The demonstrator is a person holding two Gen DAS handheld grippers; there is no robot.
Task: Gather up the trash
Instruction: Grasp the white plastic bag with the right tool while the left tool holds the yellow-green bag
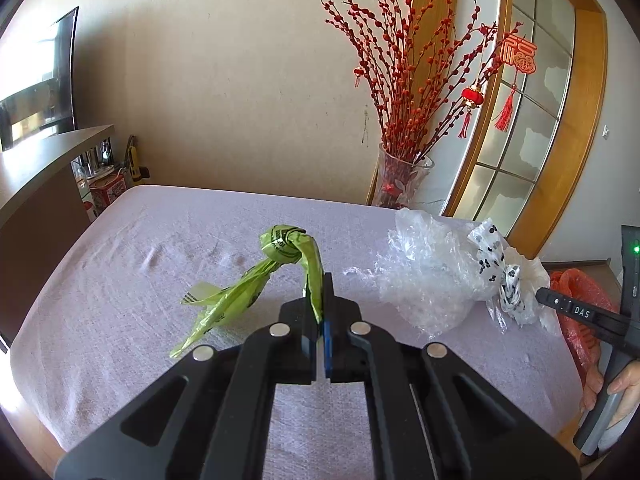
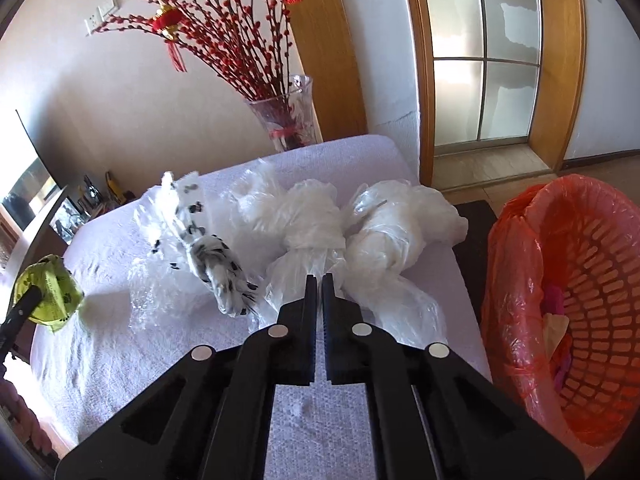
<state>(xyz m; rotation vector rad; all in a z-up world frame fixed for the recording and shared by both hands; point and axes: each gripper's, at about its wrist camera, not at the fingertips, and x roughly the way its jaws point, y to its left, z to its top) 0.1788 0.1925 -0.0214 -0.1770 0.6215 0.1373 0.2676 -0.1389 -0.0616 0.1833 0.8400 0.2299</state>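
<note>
The left gripper [image 1: 318, 300] is clamped on a strand of the knotted green bag [image 1: 280, 256], which trails down to the lilac cloth [image 1: 160, 240] with its knot raised above the table. The right gripper [image 2: 318, 292] has its jaws nearly together at the tail of a knotted white bag [image 2: 308, 236], though whether any film is pinched between them is hard to tell. Beyond lie a spotted bag [image 2: 216, 264], a second white bag [image 2: 396, 232] and crumpled clear film [image 1: 424, 272], with the red-lined basket [image 2: 576, 280] beside the table and a vase [image 2: 288, 120] of red branches at the far edge.
</note>
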